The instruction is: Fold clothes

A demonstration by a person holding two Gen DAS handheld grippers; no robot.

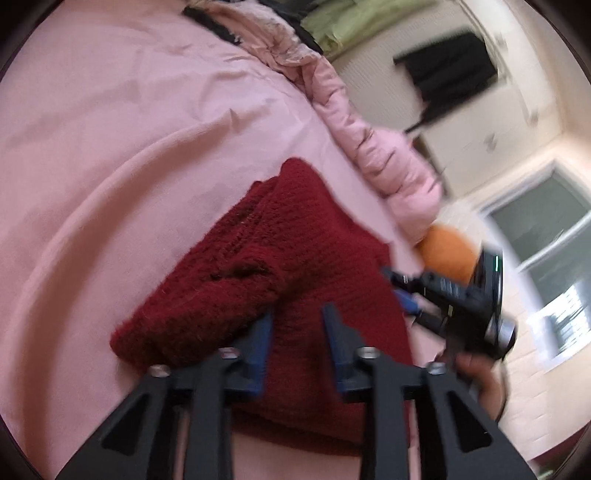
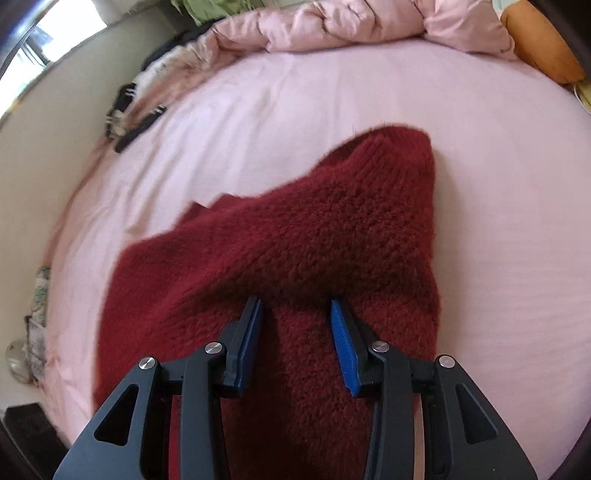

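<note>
While the pink bed fills most of both views, a dark red knitted sweater lies bunched on its sheet, partly folded over itself. In the right wrist view the sweater spreads from the centre down to 6 o'clock, one rounded end reaching up toward 1 o'clock. In the left wrist view the sweater sits at the centre and runs down toward 5 o'clock, with a thick rolled part at 8 o'clock of its middle.

A rumpled pink quilt is heaped along the far edge of the bed at 12 o'clock in the right wrist view; in the left wrist view it runs from 12 toward 3 o'clock. An orange cushion lies at 2 o'clock, beside the quilt. Some dark and pale clothes lie at 10 o'clock by the wall.

The right tool stands spread, its blue pads over the sweater with nothing gripped between them; whether the tips touch the knit I cannot tell. The left tool is spread too, its left finger against the rolled part. In the left wrist view the right tool shows blurred at 4 o'clock, a hand below it.
</note>
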